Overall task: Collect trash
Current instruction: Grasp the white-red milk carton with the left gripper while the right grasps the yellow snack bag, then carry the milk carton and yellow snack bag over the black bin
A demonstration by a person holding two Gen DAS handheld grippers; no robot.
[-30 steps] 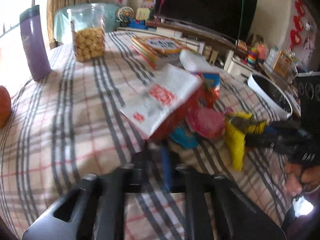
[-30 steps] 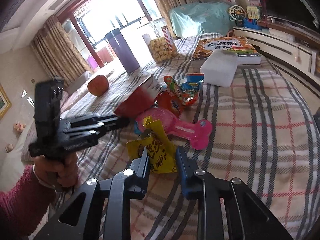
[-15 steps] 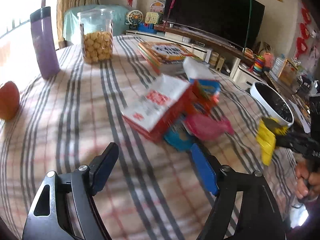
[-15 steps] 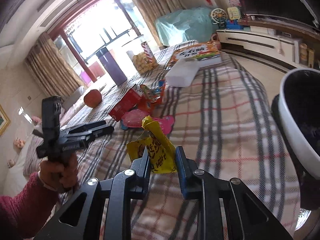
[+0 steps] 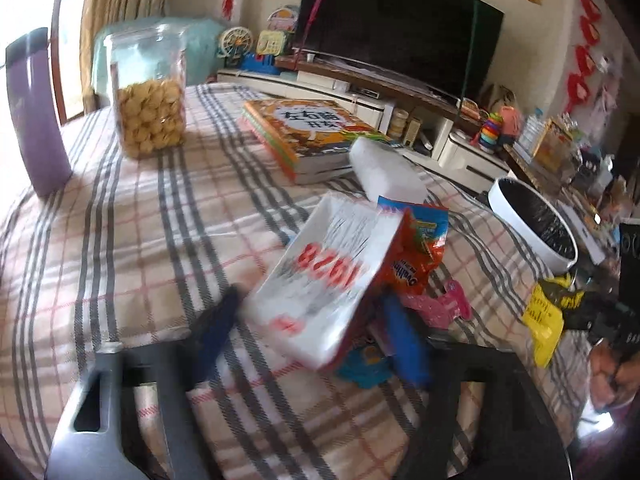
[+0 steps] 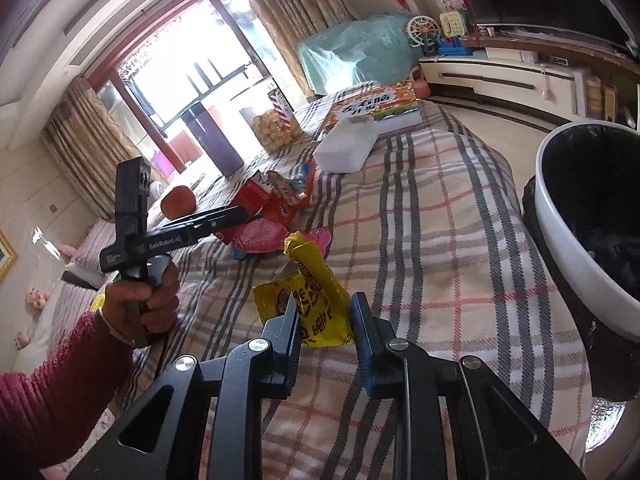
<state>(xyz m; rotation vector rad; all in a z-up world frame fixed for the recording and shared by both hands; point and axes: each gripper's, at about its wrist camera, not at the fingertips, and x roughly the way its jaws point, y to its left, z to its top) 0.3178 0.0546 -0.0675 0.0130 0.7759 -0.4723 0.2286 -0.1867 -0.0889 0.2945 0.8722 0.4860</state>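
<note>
Fingers (image 6: 366,336) of the right gripper (image 6: 325,320) clamp a yellow wrapper (image 6: 312,300); blurred left gripper (image 5: 308,332) seemingly straddles a carton (image 5: 328,280), spread.

Daylight floods from window (image 6: 168,92), blown out white; soft shadows on tablecloth (image 5: 120,240) away from it; left gripper (image 5: 304,344) motion-blurred; strong fisheye bending, dark vignette at corners.

Wrappers (image 5: 416,256) lie between book (image 5: 308,132) and bin (image 5: 532,220).
</note>
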